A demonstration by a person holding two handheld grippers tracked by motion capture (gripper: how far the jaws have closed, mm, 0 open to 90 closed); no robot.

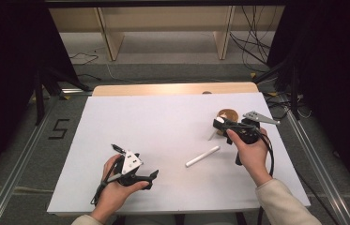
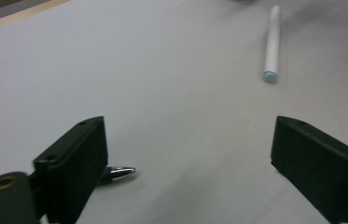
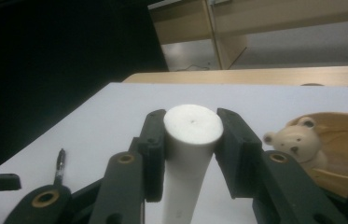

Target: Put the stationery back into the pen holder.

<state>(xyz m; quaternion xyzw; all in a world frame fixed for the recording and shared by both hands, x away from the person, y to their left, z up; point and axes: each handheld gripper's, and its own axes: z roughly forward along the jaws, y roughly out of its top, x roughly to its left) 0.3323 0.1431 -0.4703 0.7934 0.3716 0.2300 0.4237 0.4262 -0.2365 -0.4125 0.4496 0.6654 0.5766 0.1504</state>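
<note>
While the left claw [image 1: 150, 178] hovers low over the white surface [image 1: 163, 122] with its jaws spread wide and nothing between them, a pen refill [image 2: 118, 173] lies just beside its left jaw. Right of it, near the middle, a white tube [image 1: 202, 156] lies flat. Farther right, the right claw [image 1: 220, 124] is clenched on a white cylinder [image 3: 188, 154], raised beside a wooden bear dish [image 3: 330, 140].
</note>
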